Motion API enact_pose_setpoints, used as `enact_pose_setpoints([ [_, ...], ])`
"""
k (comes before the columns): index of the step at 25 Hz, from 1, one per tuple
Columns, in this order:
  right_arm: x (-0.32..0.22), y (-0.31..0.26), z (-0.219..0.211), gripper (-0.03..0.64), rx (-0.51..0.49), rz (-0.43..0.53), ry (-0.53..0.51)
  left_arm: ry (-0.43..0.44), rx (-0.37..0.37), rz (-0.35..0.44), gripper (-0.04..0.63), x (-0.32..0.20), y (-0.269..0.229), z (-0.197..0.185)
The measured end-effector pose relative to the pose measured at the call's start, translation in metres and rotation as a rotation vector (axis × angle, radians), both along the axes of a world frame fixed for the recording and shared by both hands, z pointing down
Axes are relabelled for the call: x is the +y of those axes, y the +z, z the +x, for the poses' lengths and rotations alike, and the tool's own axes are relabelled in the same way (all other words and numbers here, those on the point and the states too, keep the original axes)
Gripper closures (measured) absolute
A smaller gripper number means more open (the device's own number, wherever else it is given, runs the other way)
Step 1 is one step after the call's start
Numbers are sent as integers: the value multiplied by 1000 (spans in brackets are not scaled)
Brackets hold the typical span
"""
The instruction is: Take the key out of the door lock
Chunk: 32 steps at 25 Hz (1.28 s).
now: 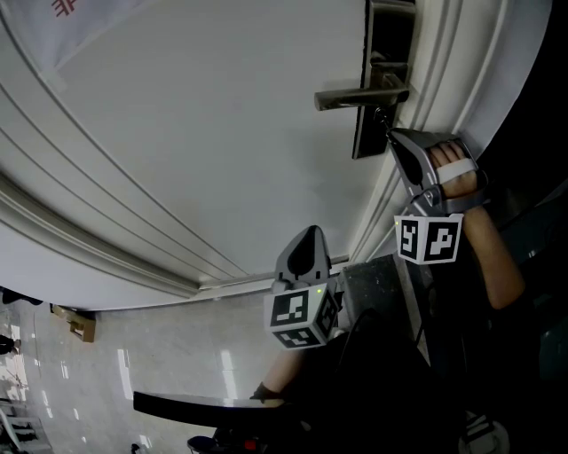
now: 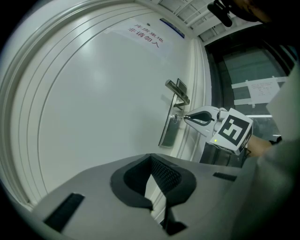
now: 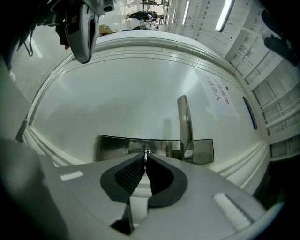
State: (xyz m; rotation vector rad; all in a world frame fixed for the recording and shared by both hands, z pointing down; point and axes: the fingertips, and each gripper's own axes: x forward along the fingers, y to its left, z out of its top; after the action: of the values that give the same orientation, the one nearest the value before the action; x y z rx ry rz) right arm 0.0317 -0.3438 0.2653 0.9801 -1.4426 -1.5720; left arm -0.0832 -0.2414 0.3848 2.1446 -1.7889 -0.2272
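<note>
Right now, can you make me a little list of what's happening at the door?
door: white
door handle: metal lever, just above the key
key: in the lock, not yet out
right gripper: shut on the key
left gripper: shut, holding nothing, away from the door

White door (image 1: 177, 133), ribbed panel mouldings, paper sign (image 2: 145, 36) near its top. Floor (image 1: 160, 346) pale, glossy, streaked with lamp reflections; small cardboard box (image 1: 78, 324) on it. Dark glazed panel (image 2: 243, 61) beside the frame, paper (image 2: 261, 89) stuck on. Strip lights (image 3: 224, 14) overhead.
</note>
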Motion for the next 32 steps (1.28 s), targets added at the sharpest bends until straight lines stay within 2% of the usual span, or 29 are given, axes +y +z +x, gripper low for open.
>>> enact_pose_setpoints([
  [32,6,0,1,604,-6,1,-1,3,-3,-6,595,2,1,0],
])
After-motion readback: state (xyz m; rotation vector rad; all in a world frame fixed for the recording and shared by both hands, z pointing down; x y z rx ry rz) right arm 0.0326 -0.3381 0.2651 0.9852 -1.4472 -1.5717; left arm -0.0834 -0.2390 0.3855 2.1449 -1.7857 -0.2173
